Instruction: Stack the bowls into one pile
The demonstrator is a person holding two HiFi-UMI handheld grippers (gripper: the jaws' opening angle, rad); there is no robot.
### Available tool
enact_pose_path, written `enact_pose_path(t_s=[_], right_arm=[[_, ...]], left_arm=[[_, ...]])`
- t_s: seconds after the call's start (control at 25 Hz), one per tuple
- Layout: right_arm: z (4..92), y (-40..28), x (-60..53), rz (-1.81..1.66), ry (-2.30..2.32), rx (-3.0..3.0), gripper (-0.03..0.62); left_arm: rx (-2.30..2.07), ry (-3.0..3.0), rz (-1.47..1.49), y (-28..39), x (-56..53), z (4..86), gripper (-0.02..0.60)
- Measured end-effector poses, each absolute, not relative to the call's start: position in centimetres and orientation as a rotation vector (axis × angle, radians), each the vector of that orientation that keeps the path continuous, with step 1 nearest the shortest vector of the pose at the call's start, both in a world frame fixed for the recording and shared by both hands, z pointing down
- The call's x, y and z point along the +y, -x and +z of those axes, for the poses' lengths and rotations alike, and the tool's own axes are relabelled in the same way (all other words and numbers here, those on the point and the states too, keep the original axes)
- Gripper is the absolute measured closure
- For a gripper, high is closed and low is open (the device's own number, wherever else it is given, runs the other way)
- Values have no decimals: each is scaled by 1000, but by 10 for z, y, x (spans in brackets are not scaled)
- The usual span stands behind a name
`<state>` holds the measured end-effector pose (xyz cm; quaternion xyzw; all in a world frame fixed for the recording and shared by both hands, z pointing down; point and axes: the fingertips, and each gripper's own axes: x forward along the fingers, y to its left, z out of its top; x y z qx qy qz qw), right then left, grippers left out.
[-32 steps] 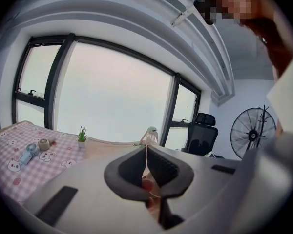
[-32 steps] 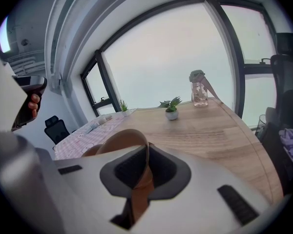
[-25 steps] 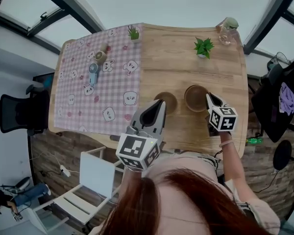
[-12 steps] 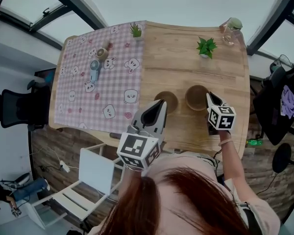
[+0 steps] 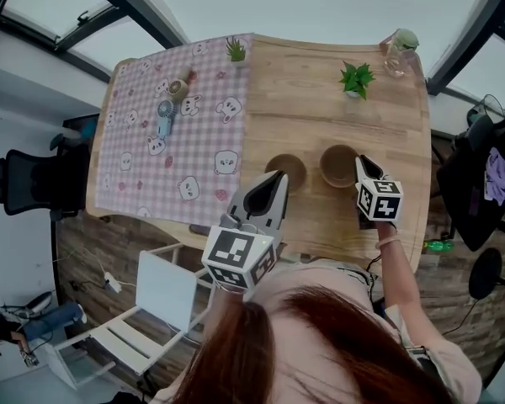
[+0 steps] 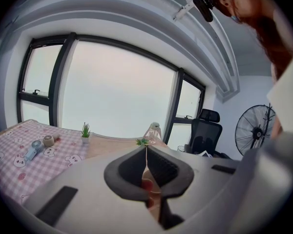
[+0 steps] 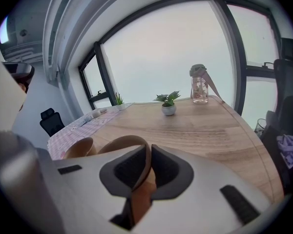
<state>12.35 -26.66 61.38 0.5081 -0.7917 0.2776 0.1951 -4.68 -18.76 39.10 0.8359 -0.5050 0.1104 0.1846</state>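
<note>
Wooden table (image 5: 320, 99), pale grain, set before a wide curved window (image 6: 117, 91); pink checked cloth (image 5: 143, 183) with cartoon prints over its left part in the head view. On the cloth, upper left: one small blue hand fan (image 5: 162, 125), one roll of tape (image 5: 178, 89), one small potted plant (image 5: 234, 53) at the cloth's edge. On bare wood, upper right: a second potted plant (image 5: 353, 80) in a white pot, and a clear glass bottle (image 5: 396, 50) near the far corner. Bowls, two, brown, both upright on the bare wood at lower centre of the head view, side by side and not stacked: left bowl (image 5: 289, 167), right bowl (image 5: 337, 165). Left tongs (image 5: 275, 181): jaws drawn together to a thin slit, nothing seen gripped; tips overlap the near rim of the left bowl in the head view, contact cannot be told. Right tongs (image 5: 362, 167): jaws closed on the near rim of the right bowl, its wall pinched between the pads. Black office chair (image 5: 25, 183) at the left edge of the frame; white chair (image 5: 143, 310) below the table.
</note>
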Motion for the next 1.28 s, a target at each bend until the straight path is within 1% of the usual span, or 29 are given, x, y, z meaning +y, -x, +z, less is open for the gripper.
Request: enact_pose_path(t_s=[0.32, 0.76, 1.28], right_arm=[[602, -123, -265, 752, -1419, -2268, 574], [578, -121, -249, 600, -1382, -2327, 576], [577, -113, -227, 603, -1336, -2358, 591]], left_arm=[[-1456, -2344, 314, 47, -178, 390, 571], [-1491, -2325, 300, 40, -159, 388, 571], [-1494, -2340, 284, 30, -149, 387, 571]])
